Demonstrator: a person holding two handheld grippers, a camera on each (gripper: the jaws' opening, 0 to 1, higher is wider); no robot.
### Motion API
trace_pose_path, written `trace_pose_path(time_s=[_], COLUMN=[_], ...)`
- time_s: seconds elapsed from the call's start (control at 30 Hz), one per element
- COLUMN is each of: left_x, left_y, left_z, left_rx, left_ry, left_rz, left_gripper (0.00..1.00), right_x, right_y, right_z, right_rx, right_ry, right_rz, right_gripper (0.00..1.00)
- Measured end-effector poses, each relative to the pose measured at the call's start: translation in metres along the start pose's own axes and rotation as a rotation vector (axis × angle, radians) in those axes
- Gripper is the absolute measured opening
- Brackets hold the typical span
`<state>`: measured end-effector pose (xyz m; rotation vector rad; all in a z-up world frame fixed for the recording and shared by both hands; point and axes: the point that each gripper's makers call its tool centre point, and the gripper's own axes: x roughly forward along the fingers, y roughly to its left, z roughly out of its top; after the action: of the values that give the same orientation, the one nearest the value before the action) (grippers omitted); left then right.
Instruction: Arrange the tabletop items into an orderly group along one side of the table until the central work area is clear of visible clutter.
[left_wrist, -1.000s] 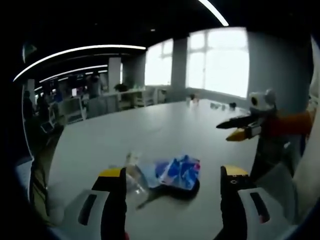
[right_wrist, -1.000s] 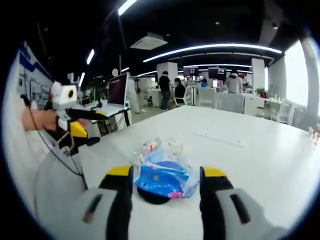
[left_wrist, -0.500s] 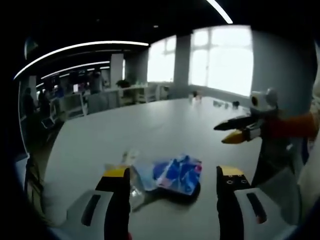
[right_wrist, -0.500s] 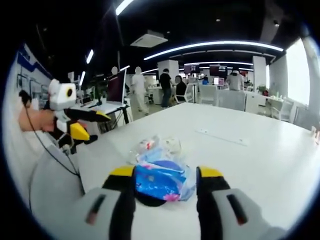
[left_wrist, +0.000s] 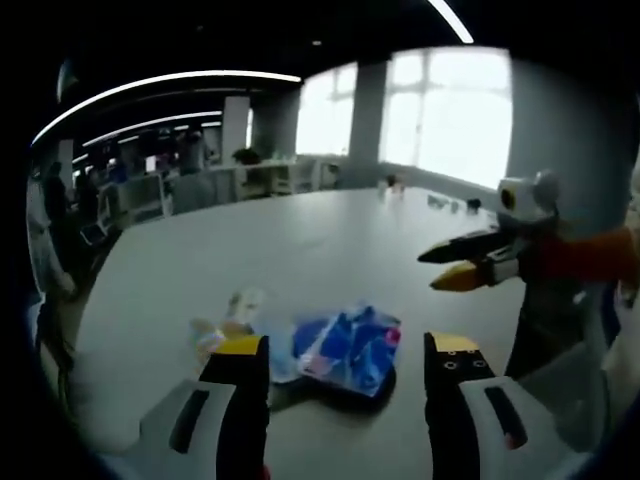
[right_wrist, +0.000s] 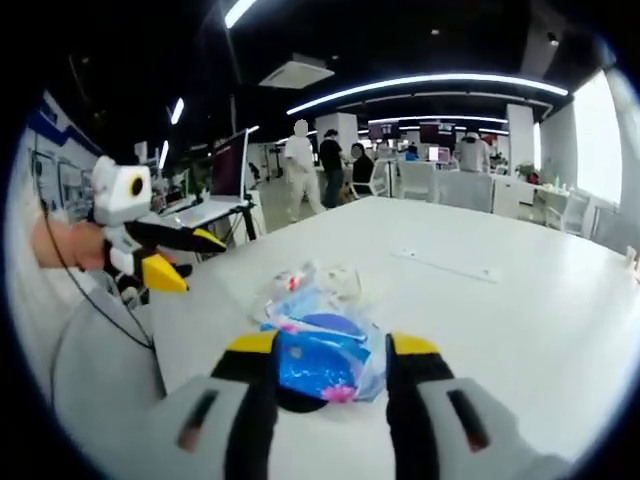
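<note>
Crinkled blue-and-pink plastic packet on dark round disc, clear wrapper touching it, all on large white counter near edge. Left tongs spread wide, framing packet, gripping nothing. Right tongs likewise apart, straddling packet, not pinching it. People standing at far desks.

I note glossy, crinkled clear-plastic wrap on the blue packet; desk smooth, matt white.
</note>
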<state>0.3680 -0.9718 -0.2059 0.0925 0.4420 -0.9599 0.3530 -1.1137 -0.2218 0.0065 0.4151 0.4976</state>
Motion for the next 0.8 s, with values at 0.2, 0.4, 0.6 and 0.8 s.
trace_pose_path(time_s=[0.2,0.4,0.6,0.8], left_x=[0.007,0.014,0.02,0.029], left_y=[0.0,0.0,0.002,0.004], left_z=[-0.009,-0.021,-0.03,-0.039], left_rx=[-0.01,-0.023,-0.035,-0.054], left_ry=[0.021,0.044,0.061,0.081], left_rz=[0.002,0.007,0.016,0.021], left_gripper=[0.58,0.57,0.54,0.52], right_x=[0.008,0.015,0.022,0.03], right_y=[-0.002,-0.001,-0.005,-0.01], right_z=[-0.007,-0.012,-0.02,-0.026], right_rx=[0.013,0.011,0.015,0.022], right_ry=[0.016,0.031,0.049,0.064], right_rz=[0.003,0.008,0.009,0.01], right_gripper=[0.39,0.37,0.35,0.33])
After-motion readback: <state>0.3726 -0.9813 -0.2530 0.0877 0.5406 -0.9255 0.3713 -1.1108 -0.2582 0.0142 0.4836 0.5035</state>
